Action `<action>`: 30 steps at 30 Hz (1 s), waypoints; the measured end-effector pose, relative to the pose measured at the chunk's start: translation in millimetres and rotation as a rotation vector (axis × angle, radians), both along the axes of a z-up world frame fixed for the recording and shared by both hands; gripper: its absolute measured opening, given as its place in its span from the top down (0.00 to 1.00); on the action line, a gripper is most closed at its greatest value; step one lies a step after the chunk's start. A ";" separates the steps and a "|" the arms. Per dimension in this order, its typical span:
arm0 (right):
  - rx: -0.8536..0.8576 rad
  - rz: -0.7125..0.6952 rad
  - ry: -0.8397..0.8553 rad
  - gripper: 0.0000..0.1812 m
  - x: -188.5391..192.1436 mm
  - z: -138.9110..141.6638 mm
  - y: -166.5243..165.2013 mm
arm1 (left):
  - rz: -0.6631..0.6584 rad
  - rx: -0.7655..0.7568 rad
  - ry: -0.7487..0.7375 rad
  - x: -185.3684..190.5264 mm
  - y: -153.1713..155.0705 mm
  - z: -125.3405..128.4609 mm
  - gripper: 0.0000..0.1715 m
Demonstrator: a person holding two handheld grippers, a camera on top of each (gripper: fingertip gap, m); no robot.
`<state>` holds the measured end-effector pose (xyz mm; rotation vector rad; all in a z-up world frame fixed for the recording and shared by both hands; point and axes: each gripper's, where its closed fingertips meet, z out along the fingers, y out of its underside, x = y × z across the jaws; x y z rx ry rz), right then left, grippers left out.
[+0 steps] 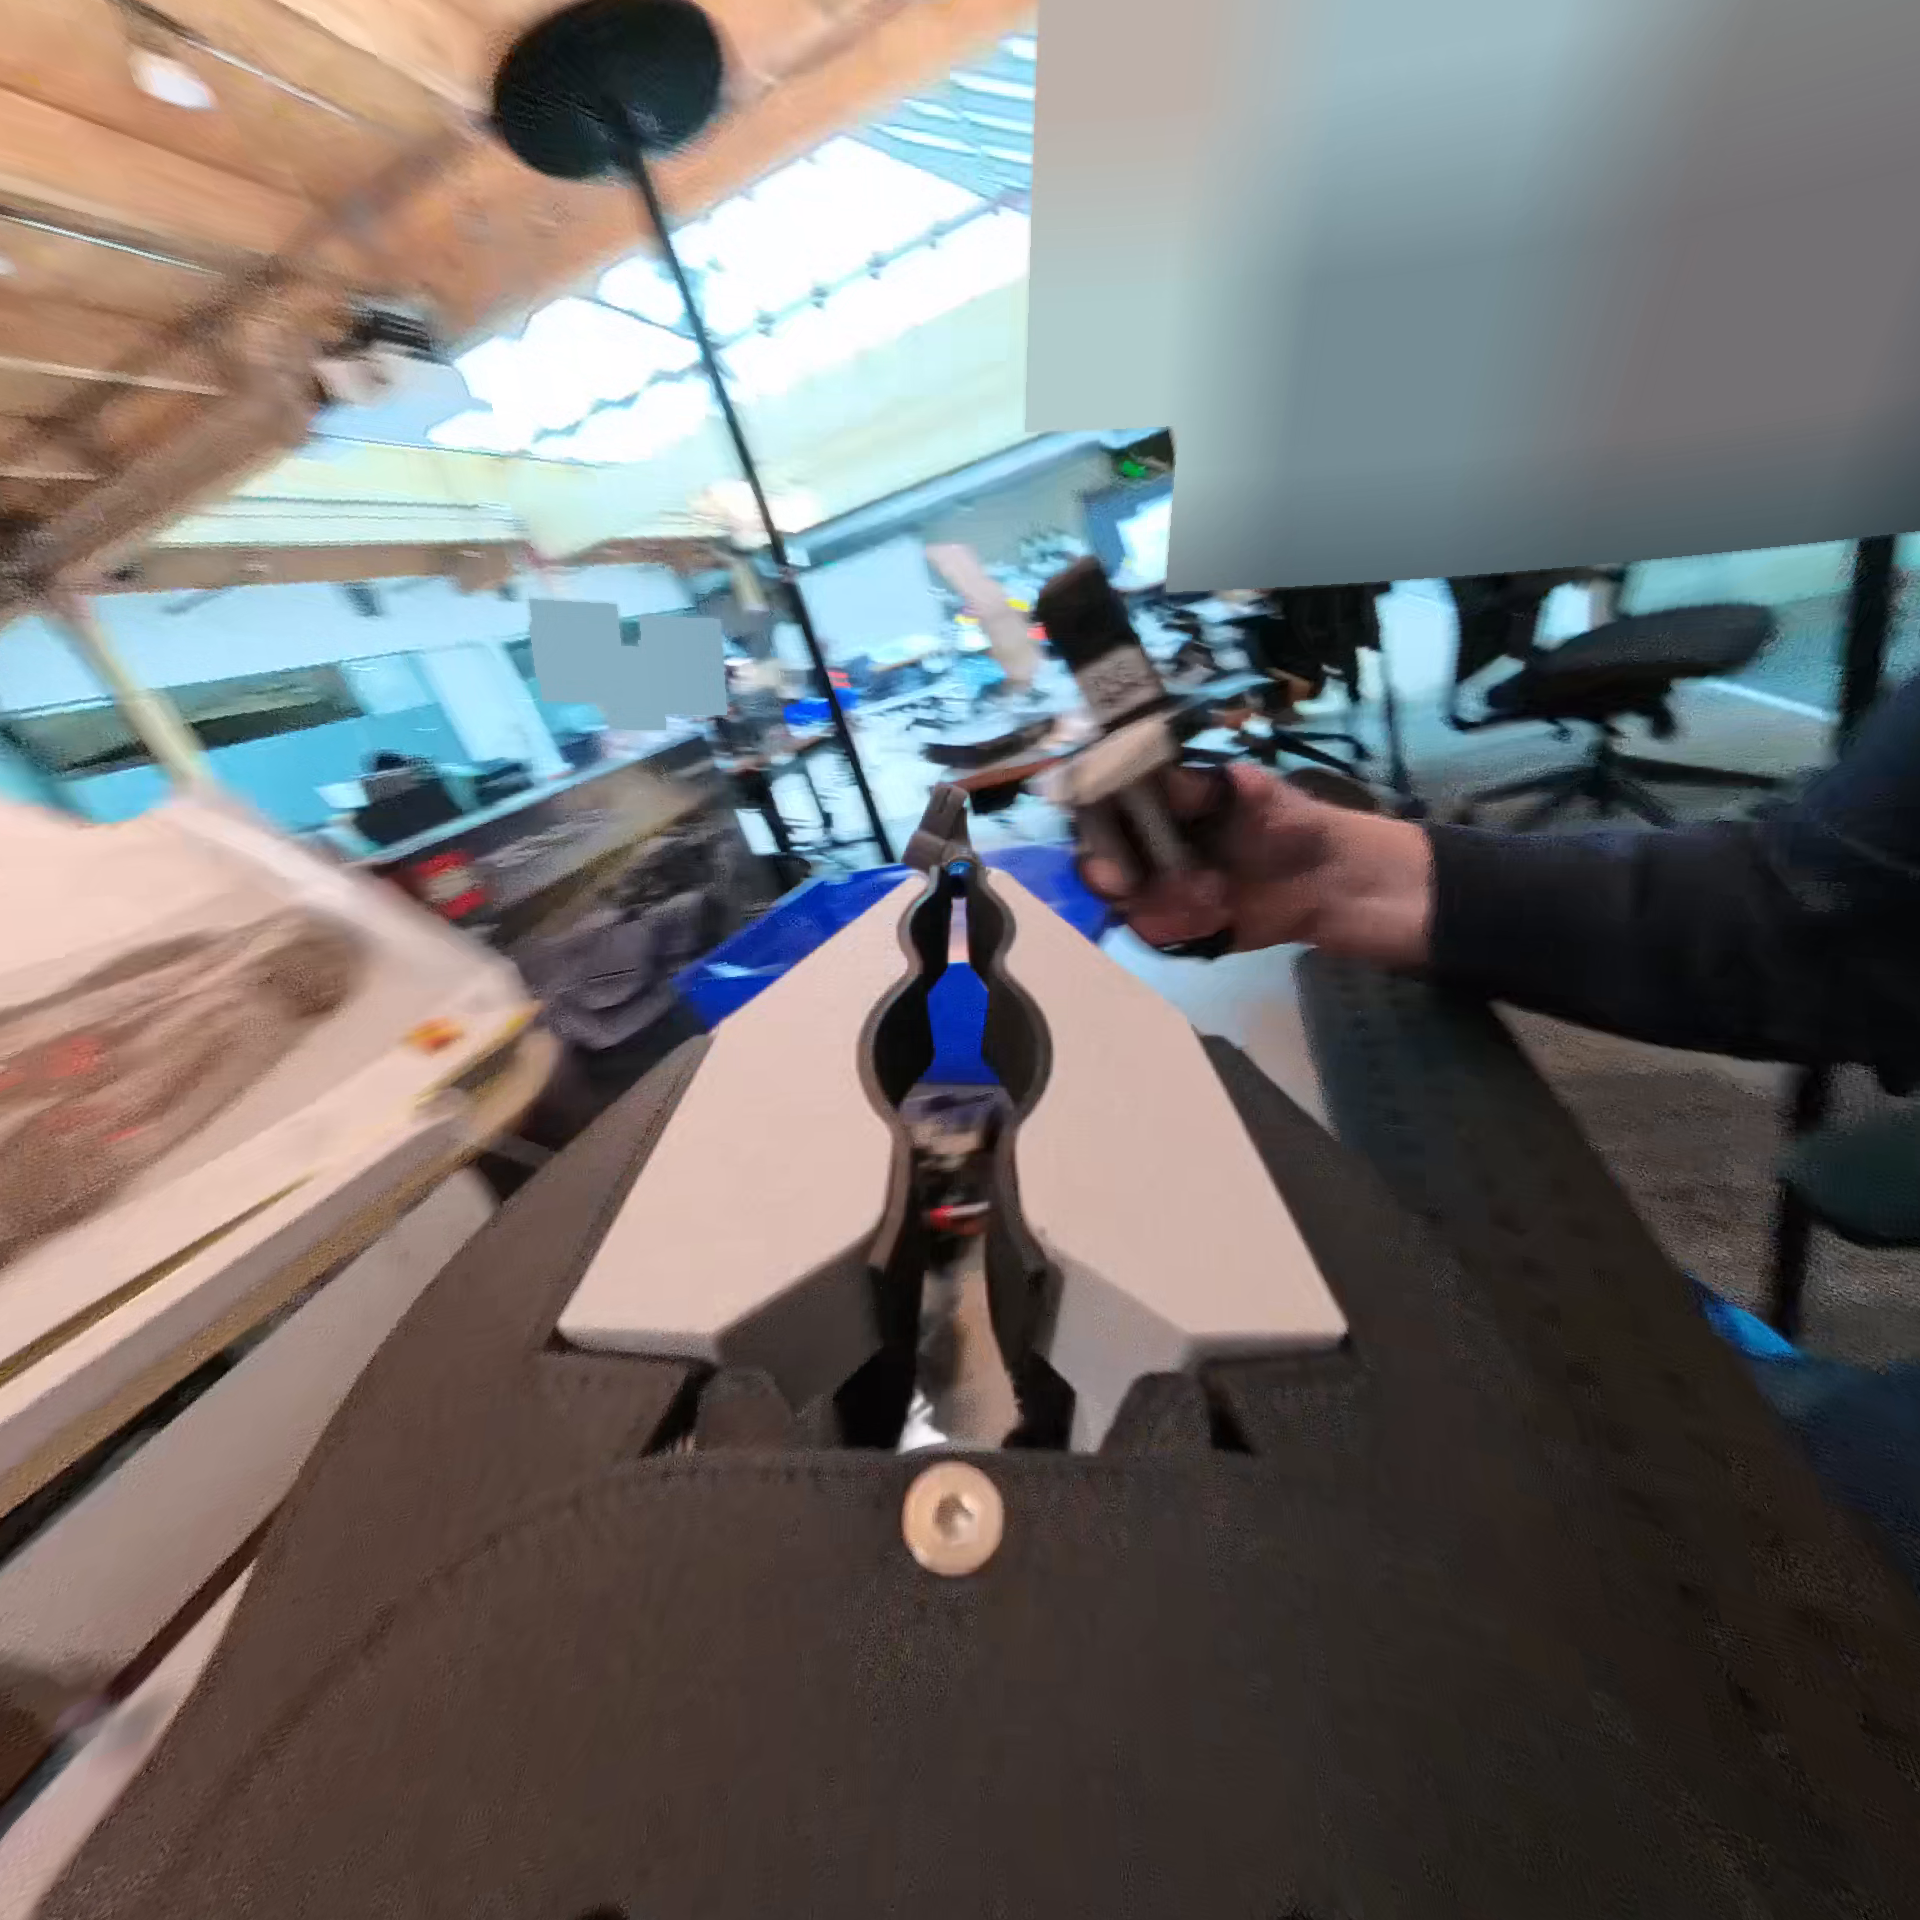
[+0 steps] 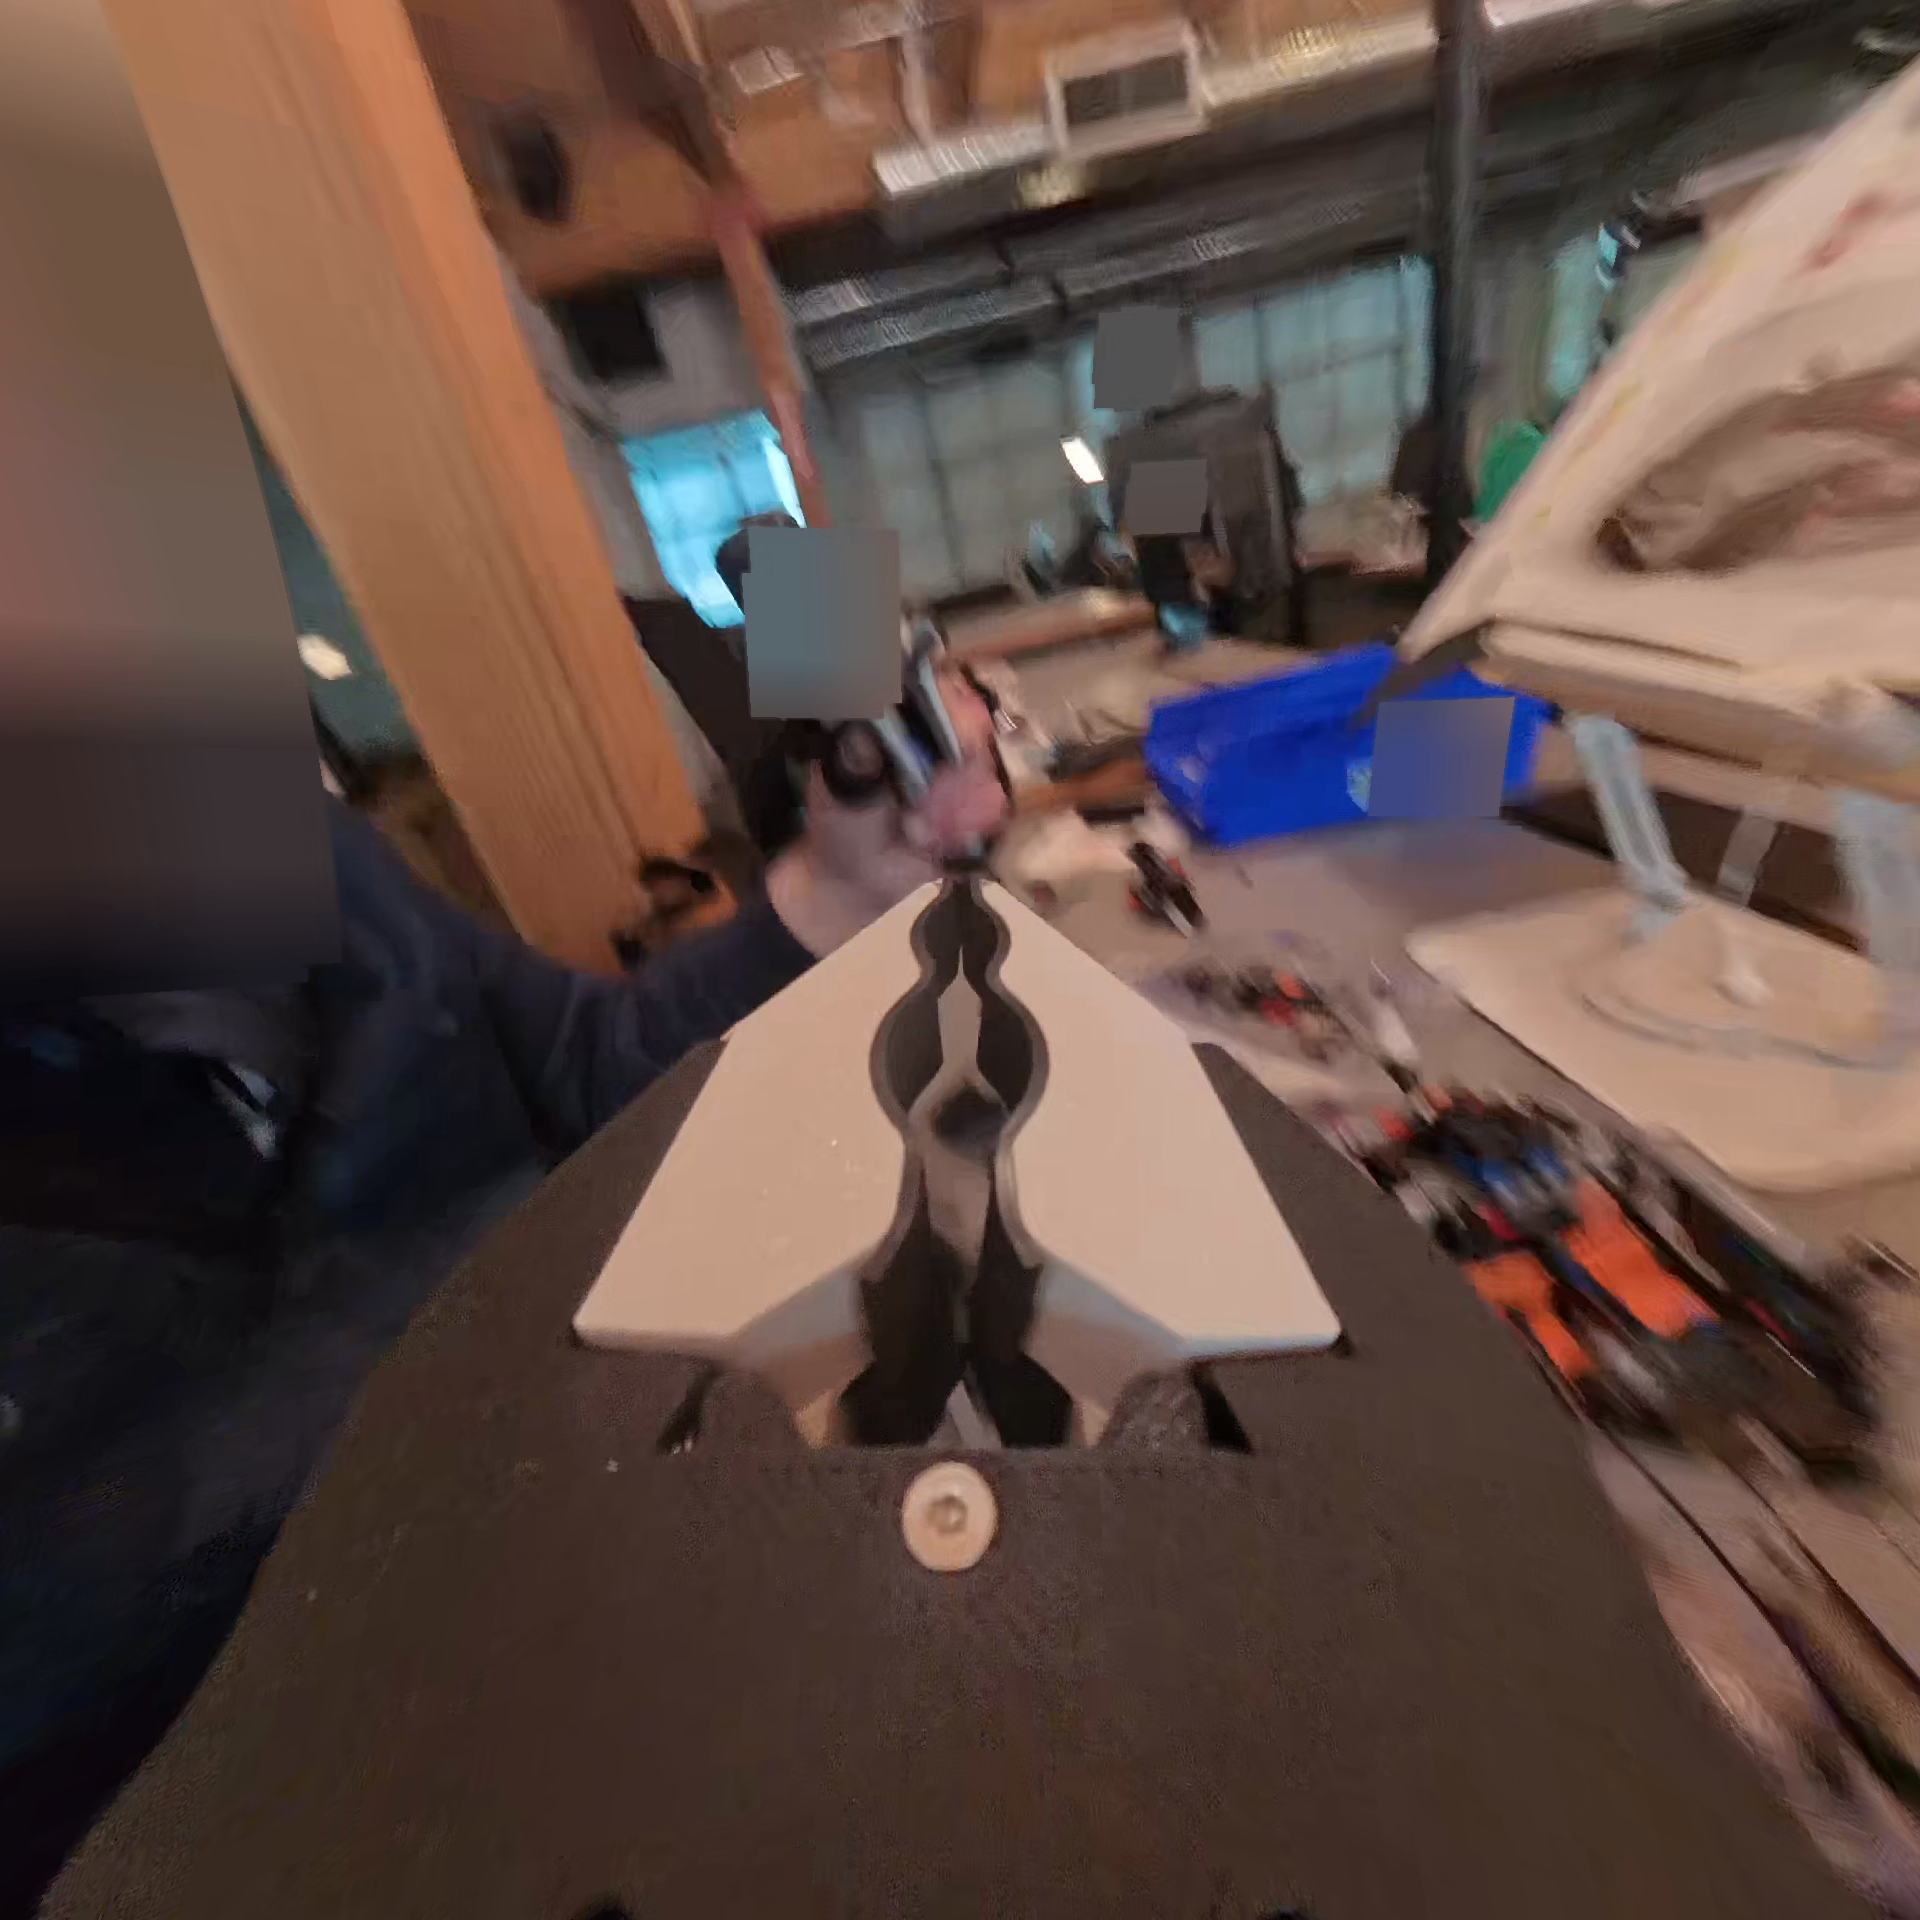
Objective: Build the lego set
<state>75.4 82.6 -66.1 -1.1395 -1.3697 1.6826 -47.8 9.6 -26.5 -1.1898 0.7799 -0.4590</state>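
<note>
Nearby, blue bin [image 2: 1257, 758], contents hidden.

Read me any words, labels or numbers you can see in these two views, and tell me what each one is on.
Nothing here can be read.
Instruction booklet: printed pictures and a small logo, all blurred.
Black-and-white code tag: a pattern only, no legible words.
Green sign far back: too small to read.
</note>
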 end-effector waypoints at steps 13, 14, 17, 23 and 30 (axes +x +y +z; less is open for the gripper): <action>-0.109 0.189 -0.005 0.89 -72.2 7.9 -58.2 | -0.101 -0.001 0.210 55.8 5.3 -34.3 0.99; -0.115 0.197 0.002 0.92 -72.7 8.2 -59.3 | -0.092 0.001 0.208 53.6 6.2 -33.7 0.99; -0.103 0.174 0.003 0.96 -74.6 8.3 -59.9 | -0.089 0.005 0.217 51.1 6.5 -35.9 0.99; -0.201 0.176 -0.004 0.93 -75.2 12.6 -54.6 | -0.014 0.040 0.291 51.6 11.3 -40.7 0.99; -0.182 0.107 -0.043 0.92 -78.9 4.8 -51.7 | 0.066 0.077 0.370 54.1 19.5 -47.1 0.99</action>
